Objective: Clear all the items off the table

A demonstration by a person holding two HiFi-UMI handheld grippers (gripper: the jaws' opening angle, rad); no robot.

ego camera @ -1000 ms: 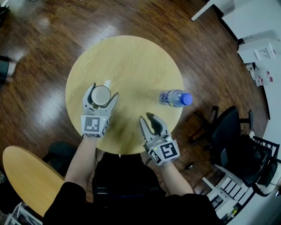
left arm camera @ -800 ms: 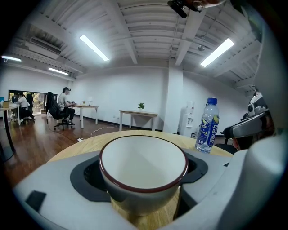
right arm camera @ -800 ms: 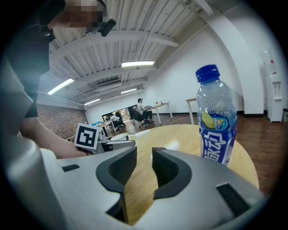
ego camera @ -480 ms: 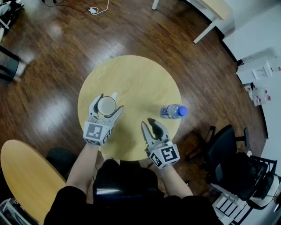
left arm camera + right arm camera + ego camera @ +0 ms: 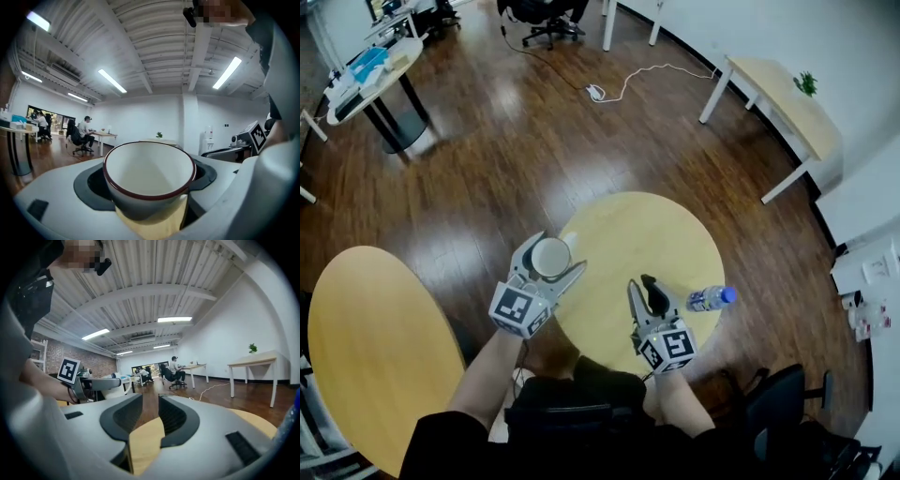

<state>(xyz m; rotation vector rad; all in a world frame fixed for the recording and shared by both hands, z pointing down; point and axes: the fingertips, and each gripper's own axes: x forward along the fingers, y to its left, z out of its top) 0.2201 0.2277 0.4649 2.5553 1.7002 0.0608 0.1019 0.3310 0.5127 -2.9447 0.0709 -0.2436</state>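
A white cup (image 5: 550, 256) with a dark red rim sits upright between the jaws of my left gripper (image 5: 551, 260), which is shut on it and holds it in the air by the left edge of the round wooden table (image 5: 628, 230). In the left gripper view the cup (image 5: 149, 176) fills the gap between the pads. My right gripper (image 5: 650, 289) hovers over the table's near side. Its jaws (image 5: 150, 416) stand a narrow gap apart with nothing between them. A clear water bottle (image 5: 708, 299) with a blue cap lies on its side at the table's right edge.
A second round wooden table (image 5: 366, 328) stands at the left. A black office chair (image 5: 778, 398) is at the lower right. A white-legged desk (image 5: 778, 103) and a white cable (image 5: 628, 84) on the floor lie beyond. People sit at desks far off.
Both grippers have risen, and the cup has come up off the table with the left one, toward the table's left edge. The bottle has not moved.
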